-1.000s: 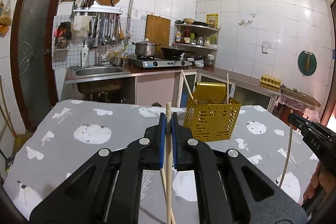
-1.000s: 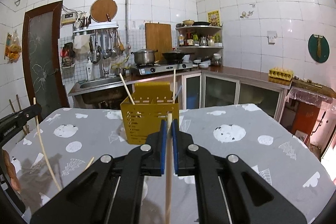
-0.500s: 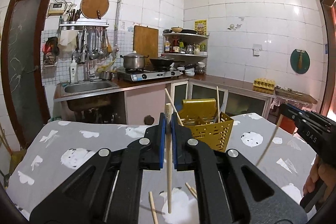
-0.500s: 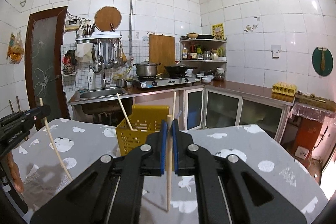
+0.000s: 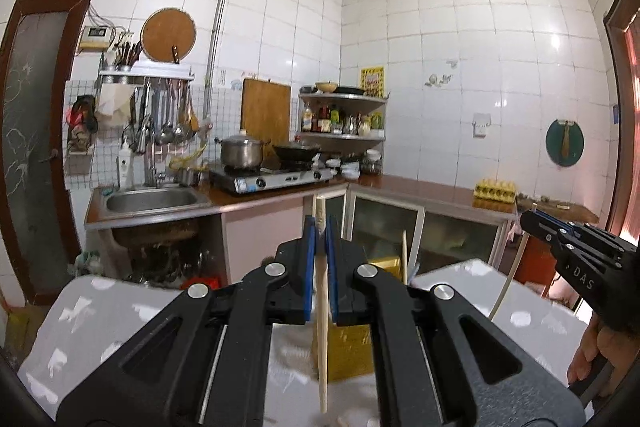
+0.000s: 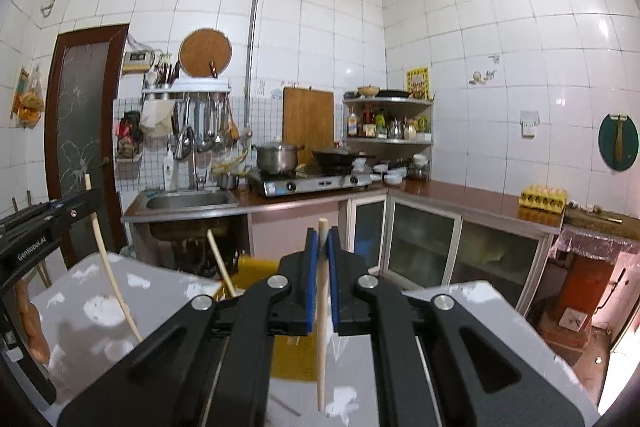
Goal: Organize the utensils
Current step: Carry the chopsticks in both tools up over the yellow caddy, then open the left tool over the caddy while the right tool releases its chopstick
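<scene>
Left gripper (image 5: 320,269) is clamped on one chopstick (image 5: 322,327), held approx. upright above the yellow utensil basket (image 5: 352,355) (partly hidden). Right gripper (image 6: 323,279) is likewise closed on a second chopstick (image 6: 321,339) over the basket on the desk (image 6: 472,303).
</scene>
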`<state>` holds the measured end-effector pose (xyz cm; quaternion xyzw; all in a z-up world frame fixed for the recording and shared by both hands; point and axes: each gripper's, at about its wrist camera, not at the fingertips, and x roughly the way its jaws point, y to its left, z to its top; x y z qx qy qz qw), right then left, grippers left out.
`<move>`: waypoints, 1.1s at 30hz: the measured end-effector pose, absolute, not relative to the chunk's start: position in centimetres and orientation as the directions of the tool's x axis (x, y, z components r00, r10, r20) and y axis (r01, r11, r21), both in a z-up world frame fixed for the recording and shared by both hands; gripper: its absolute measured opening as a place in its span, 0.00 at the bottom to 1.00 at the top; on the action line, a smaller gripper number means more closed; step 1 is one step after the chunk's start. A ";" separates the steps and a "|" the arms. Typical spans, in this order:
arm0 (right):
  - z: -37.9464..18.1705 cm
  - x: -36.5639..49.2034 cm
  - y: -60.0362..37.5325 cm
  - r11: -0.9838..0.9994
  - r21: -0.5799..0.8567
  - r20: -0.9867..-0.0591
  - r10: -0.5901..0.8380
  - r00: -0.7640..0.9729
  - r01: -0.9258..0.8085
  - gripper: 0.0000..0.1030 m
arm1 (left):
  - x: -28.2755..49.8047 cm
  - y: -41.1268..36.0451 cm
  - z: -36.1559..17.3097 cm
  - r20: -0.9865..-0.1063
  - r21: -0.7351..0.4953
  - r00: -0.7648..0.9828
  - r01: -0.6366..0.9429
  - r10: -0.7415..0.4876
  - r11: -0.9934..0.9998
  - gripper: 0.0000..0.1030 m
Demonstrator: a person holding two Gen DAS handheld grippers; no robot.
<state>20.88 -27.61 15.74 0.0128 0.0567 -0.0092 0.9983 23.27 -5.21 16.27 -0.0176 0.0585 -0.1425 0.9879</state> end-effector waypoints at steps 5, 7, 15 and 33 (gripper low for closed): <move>19.3 22.5 -27.4 1.000 0.000 -0.052 -0.015 0.999 0.015 0.05 | 25.2 -6.7 19.9 -0.034 -0.051 0.956 0.290 -0.292 0.956 0.04; 20.5 23.3 -27.2 1.000 -0.003 -0.030 -0.012 0.999 0.011 0.05 | 25.9 -7.3 20.9 -0.007 -0.056 0.955 0.294 -0.295 0.954 0.04; 21.9 28.2 -28.0 0.999 0.046 -0.025 0.019 1.000 -0.018 0.05 | 31.0 -10.2 21.5 0.008 -0.068 0.952 0.306 -0.306 0.949 0.04; 10.4 37.2 -29.0 0.997 0.062 -0.287 0.054 0.956 -0.037 0.06 | 39.6 -11.9 10.3 -0.250 -0.082 0.916 0.301 -0.312 0.950 0.06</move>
